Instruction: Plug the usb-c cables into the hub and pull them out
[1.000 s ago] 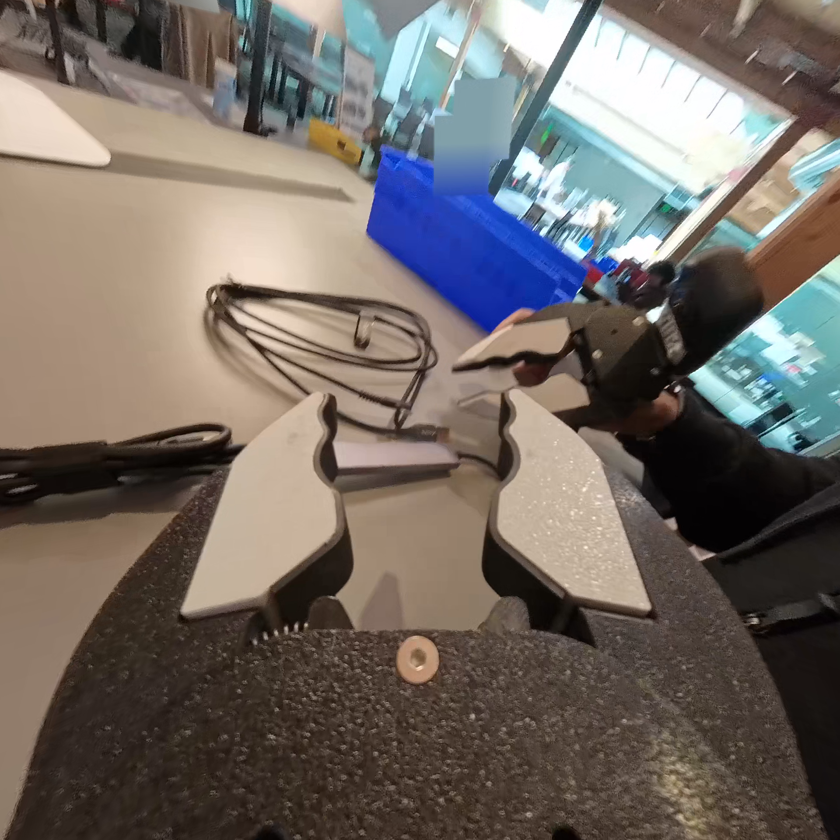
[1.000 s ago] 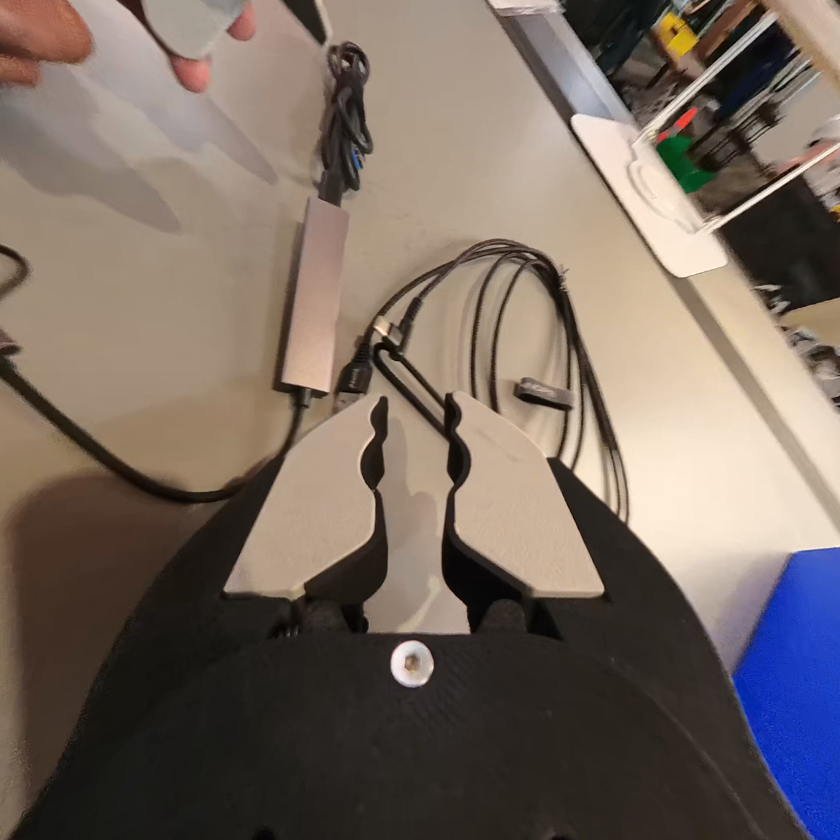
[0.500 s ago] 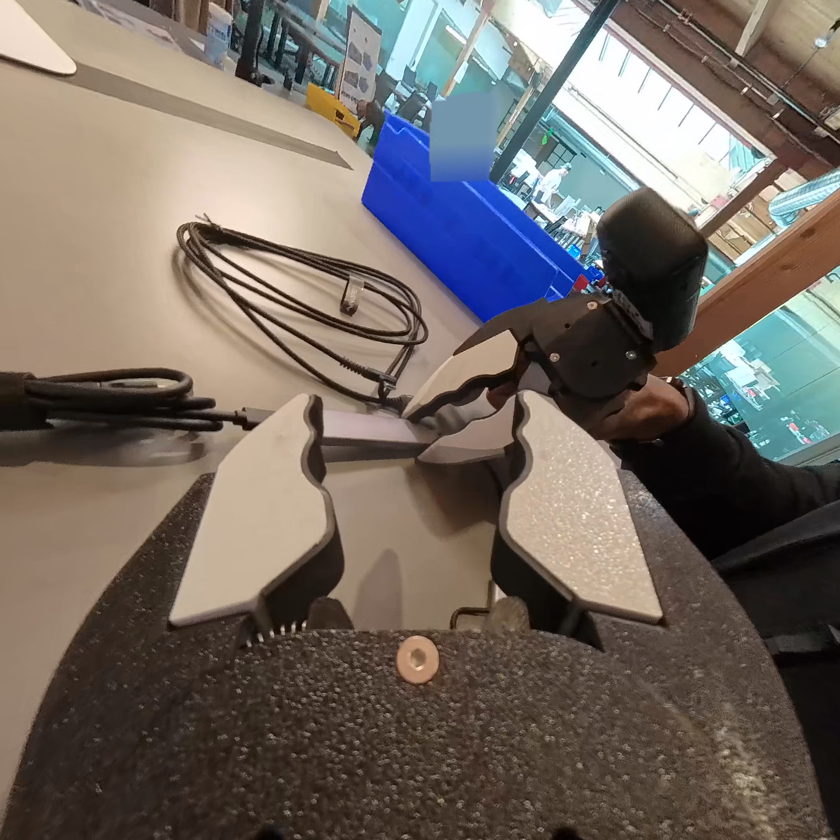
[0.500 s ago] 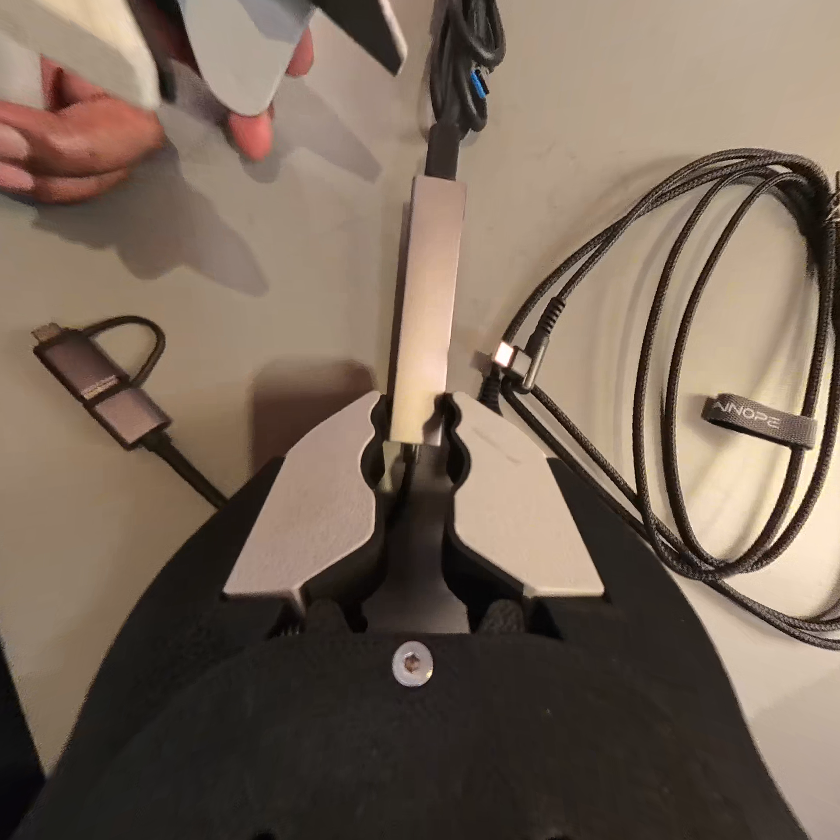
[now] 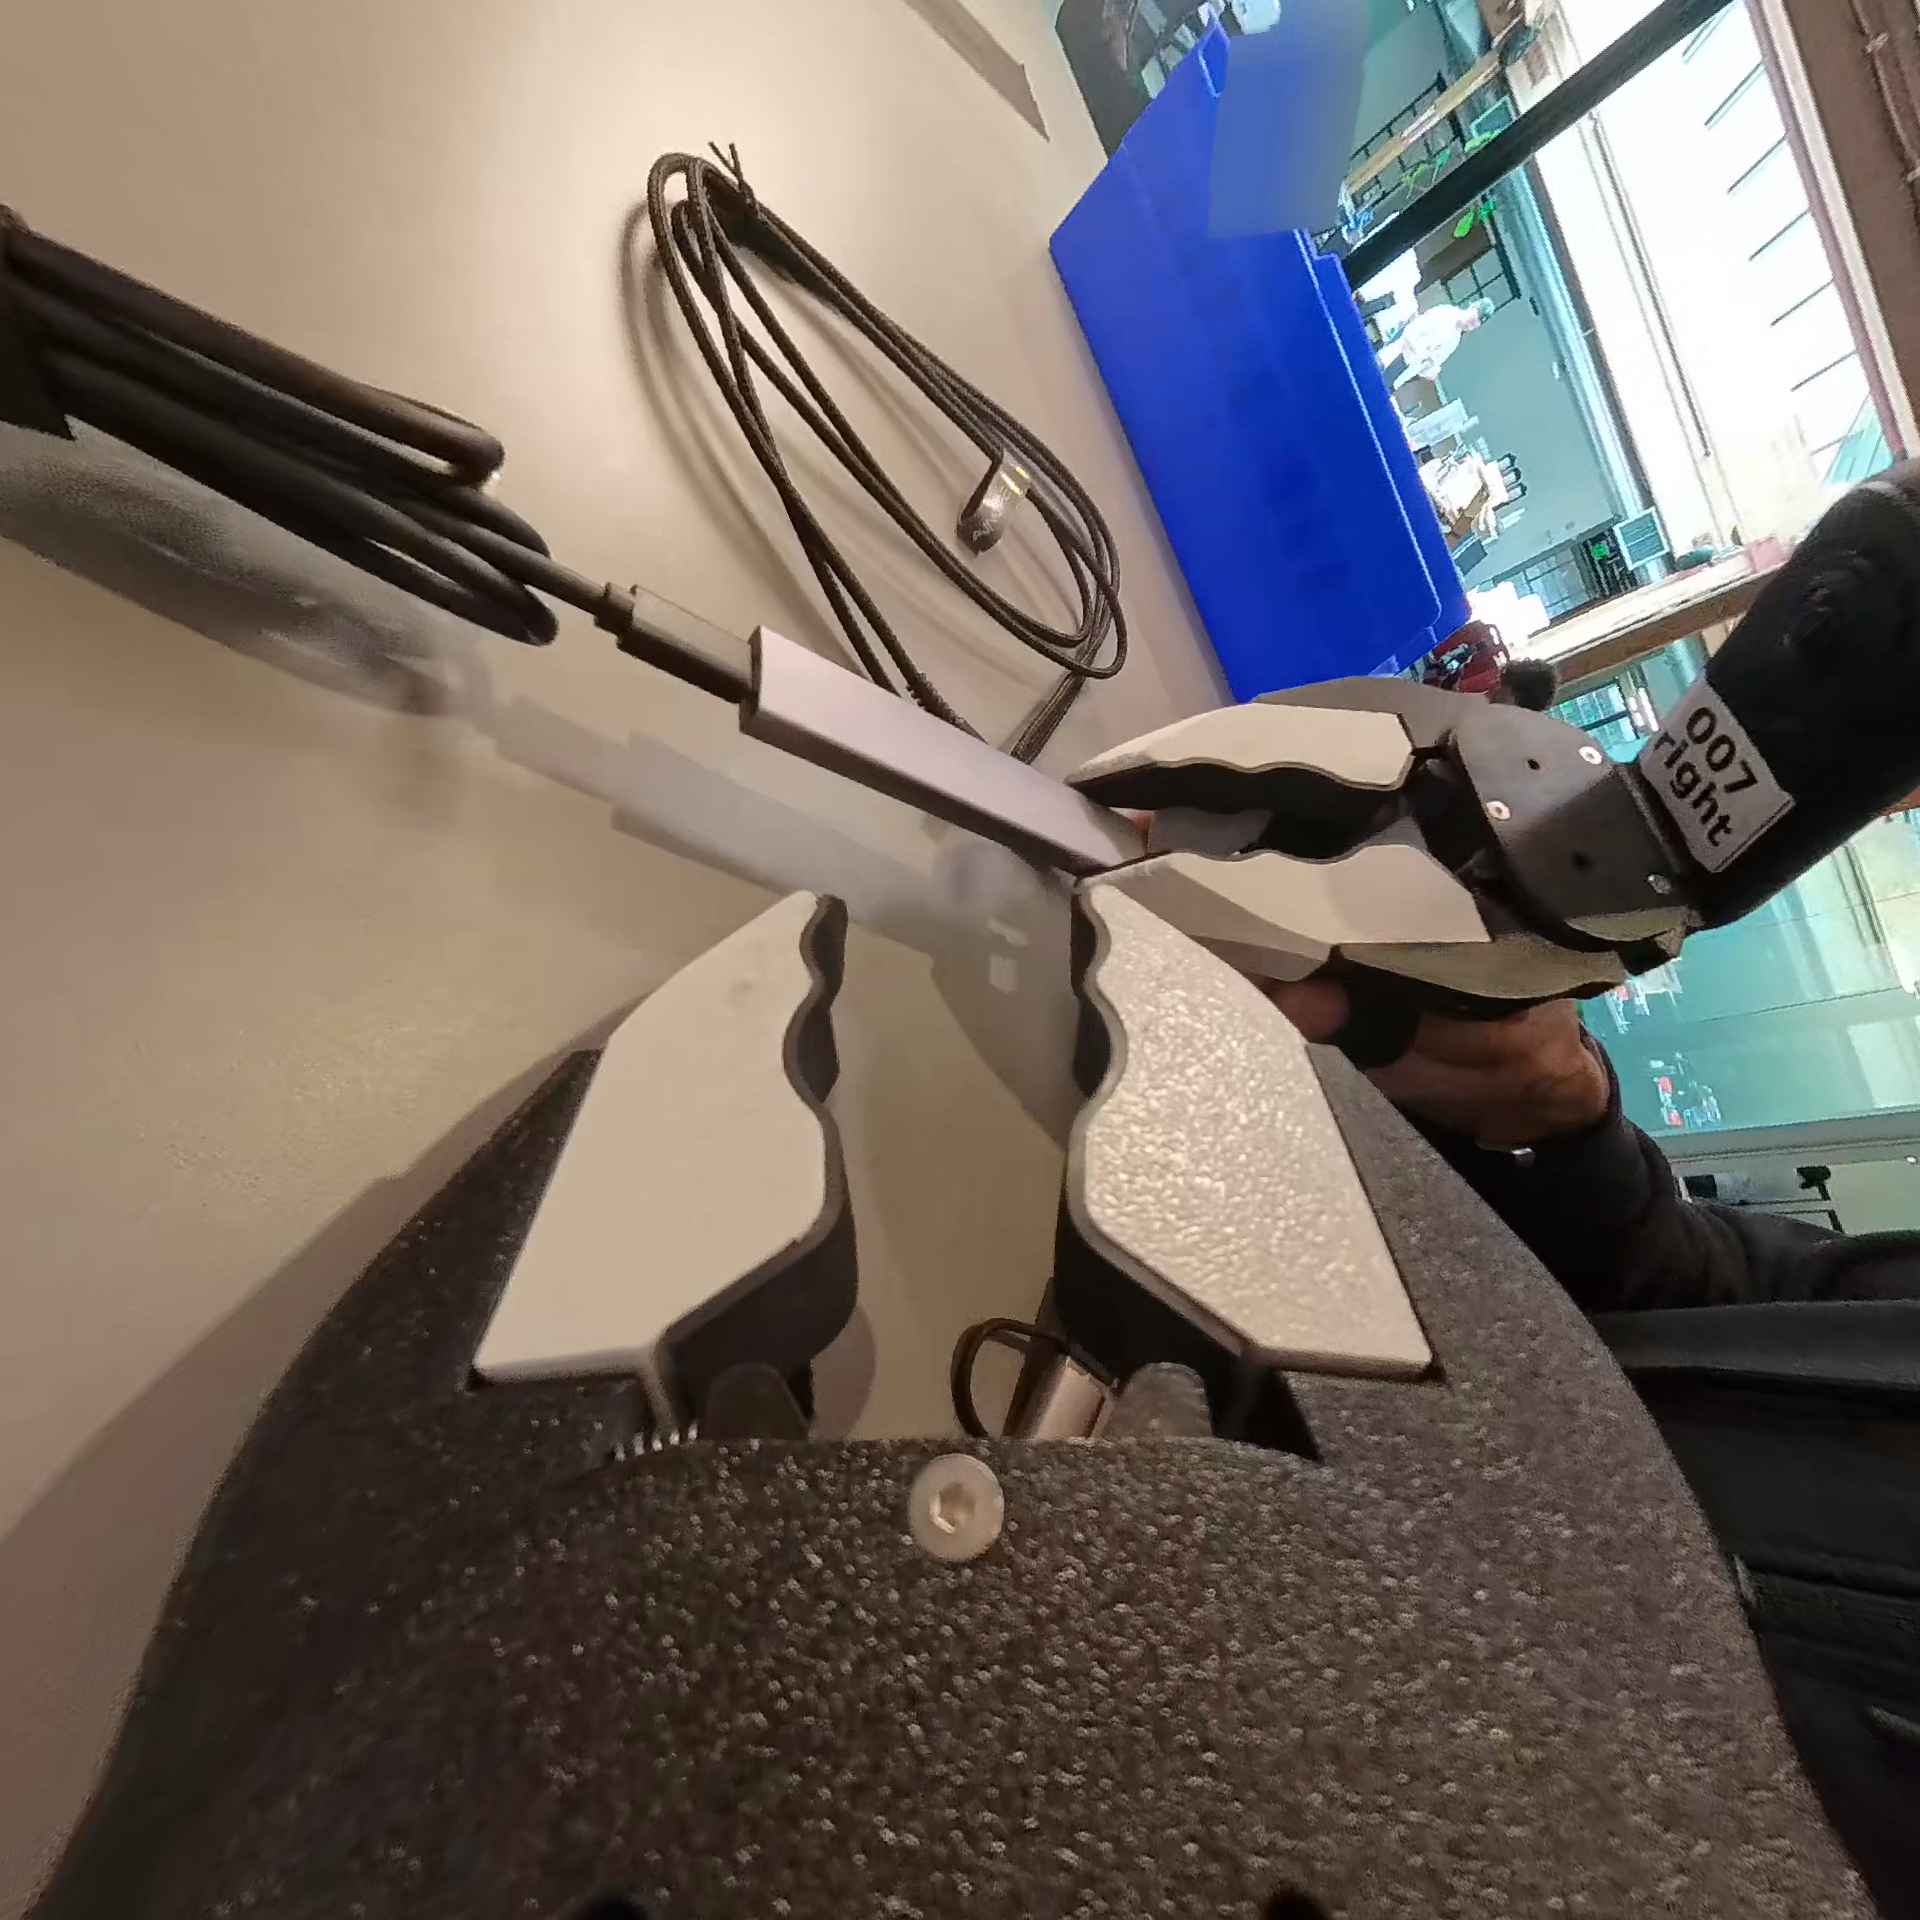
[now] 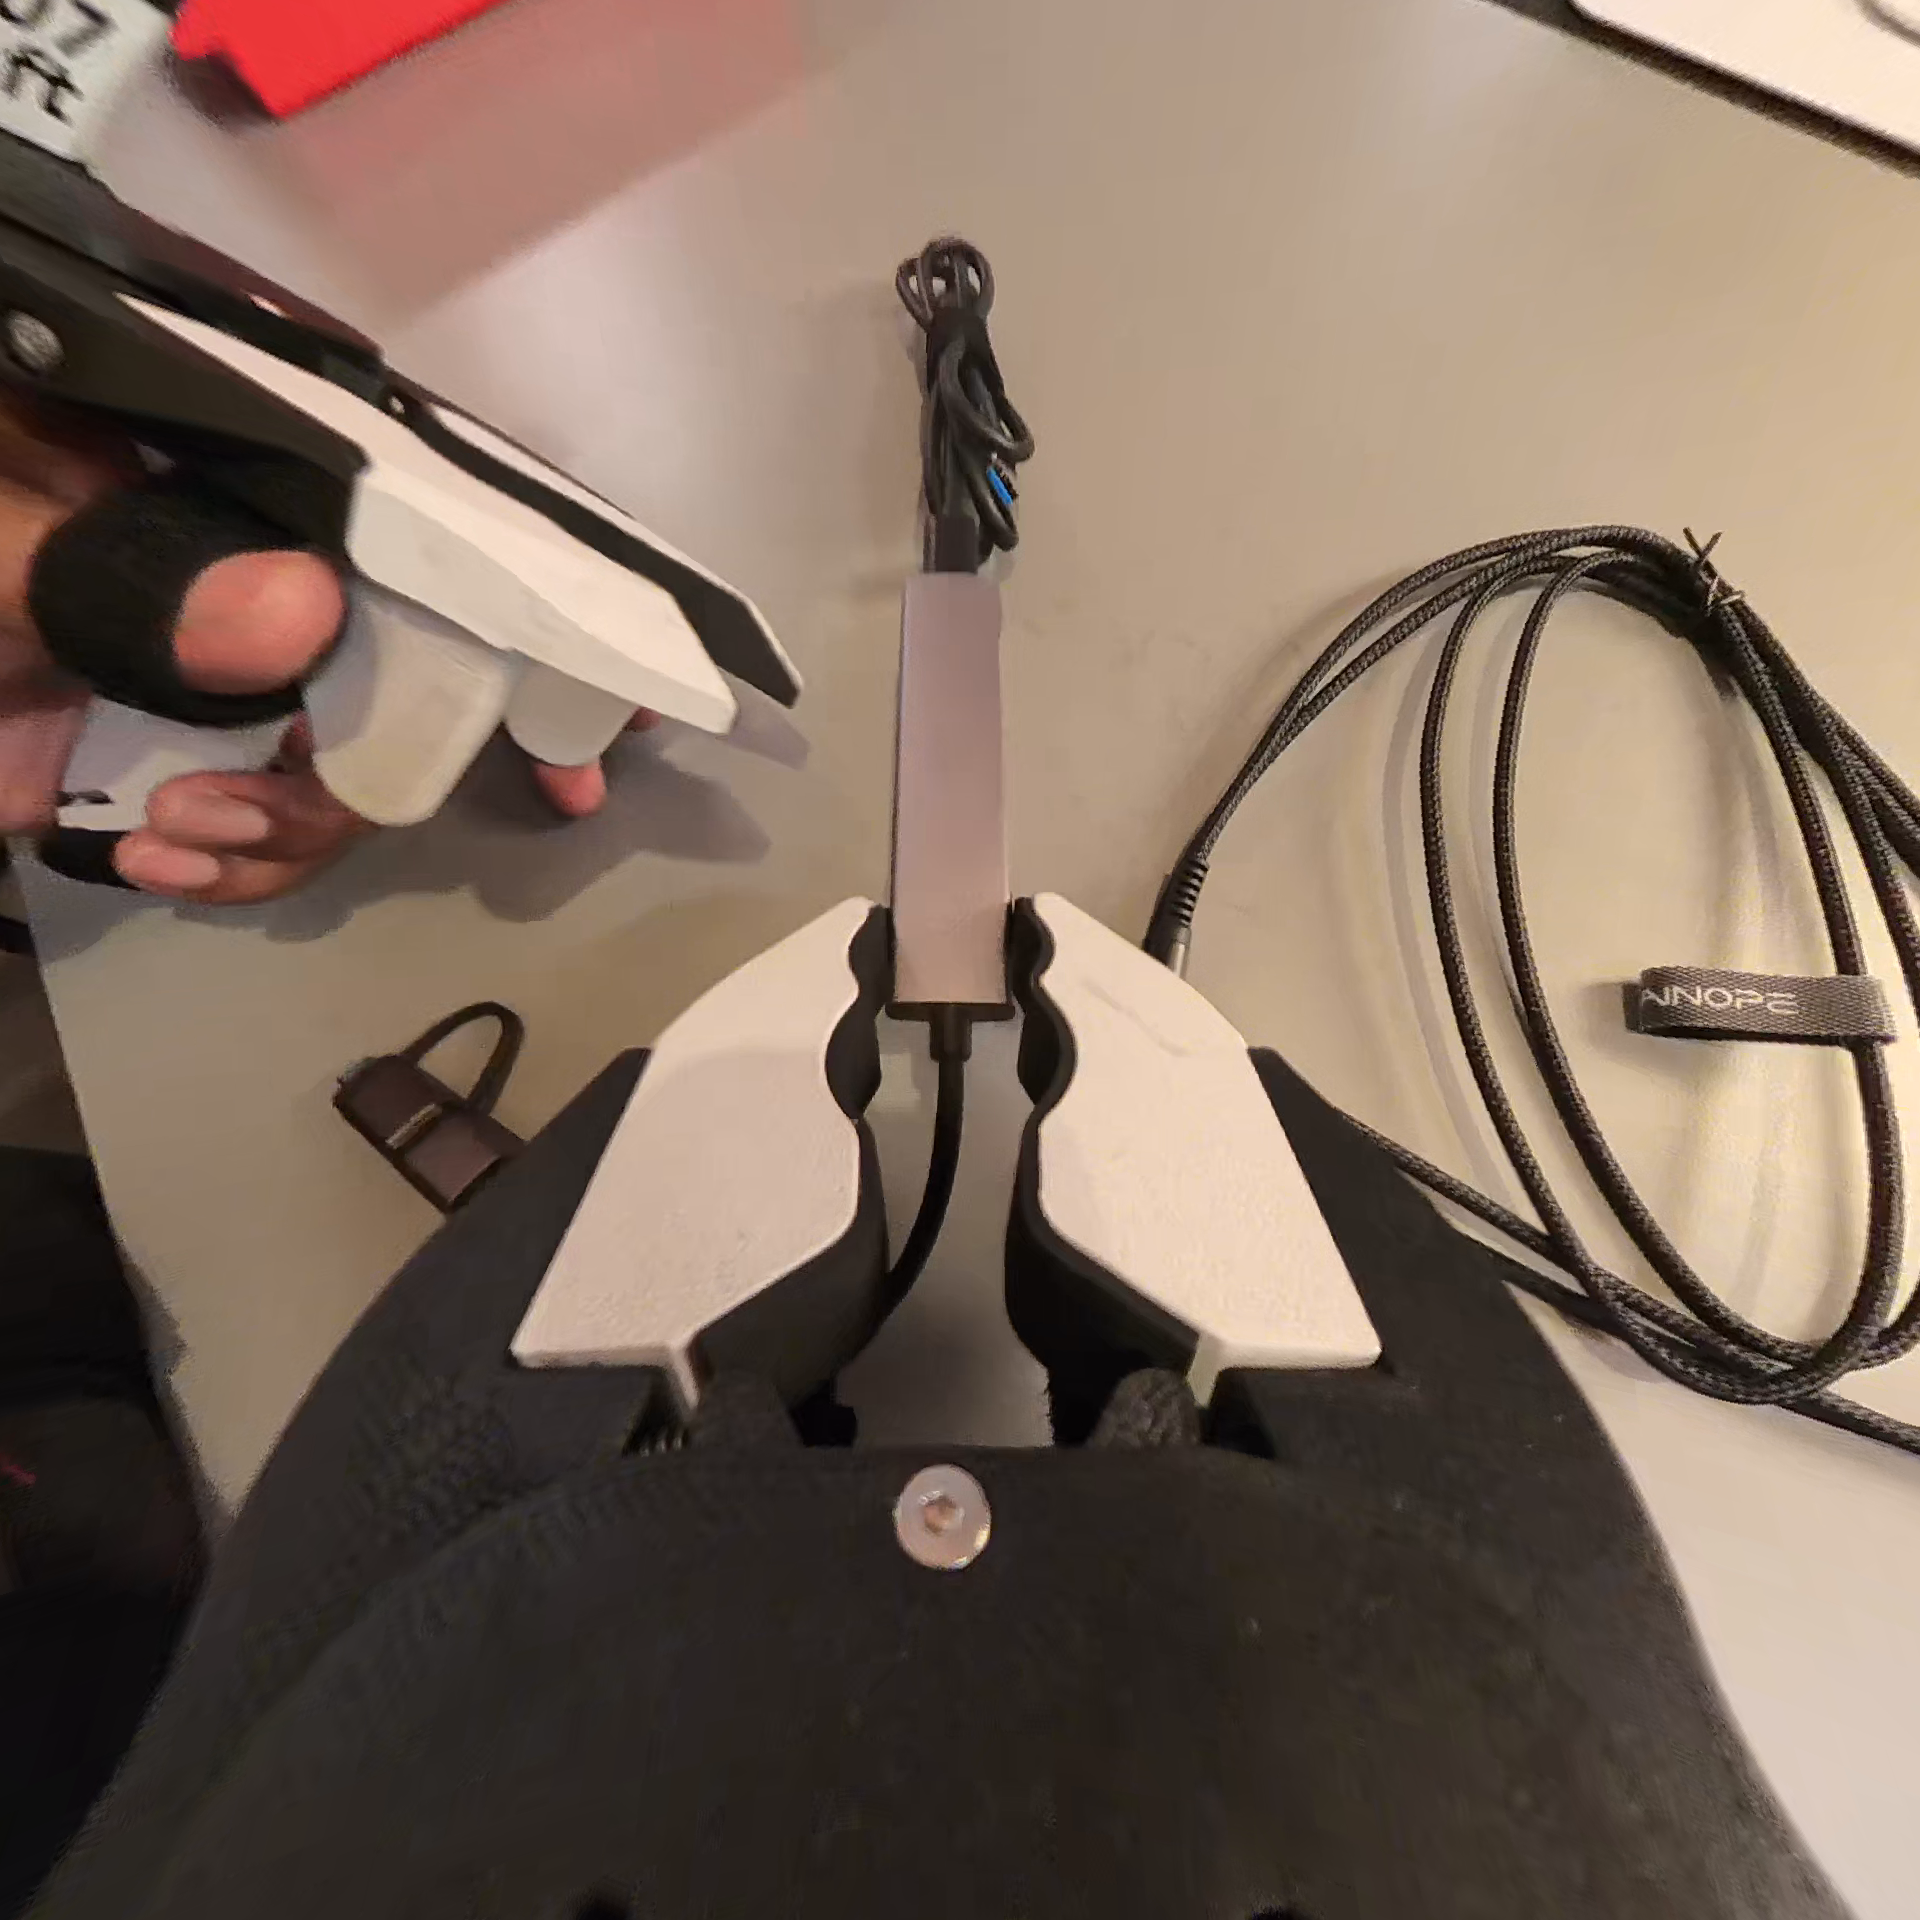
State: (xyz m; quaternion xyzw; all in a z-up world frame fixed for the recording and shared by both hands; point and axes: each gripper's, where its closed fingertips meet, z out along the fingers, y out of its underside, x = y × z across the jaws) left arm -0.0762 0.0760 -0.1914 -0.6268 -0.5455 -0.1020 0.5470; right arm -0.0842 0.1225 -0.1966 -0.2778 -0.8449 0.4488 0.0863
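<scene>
The right gripper (image 6: 951,914) has its fingers clamped on the near end of the slim grey aluminium hub (image 6: 951,748), raised off the beige worktop (image 6: 1299,312), with two black cables plugged into its ends. The left gripper (image 5: 951,925) hangs beside it, fingers parted and empty. The coiled black braided usb-c cable (image 6: 1558,935) lies unplugged beside the hub, so most of the cycle appears to remain.

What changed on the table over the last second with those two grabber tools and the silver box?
The right gripper moved from beside the braided cable onto the near end of the silver hub and closed on it. The left gripper, open and empty, came closer to the hub. The braided cable, the bundled black cable and the small adapter stayed where they lay.
</scene>
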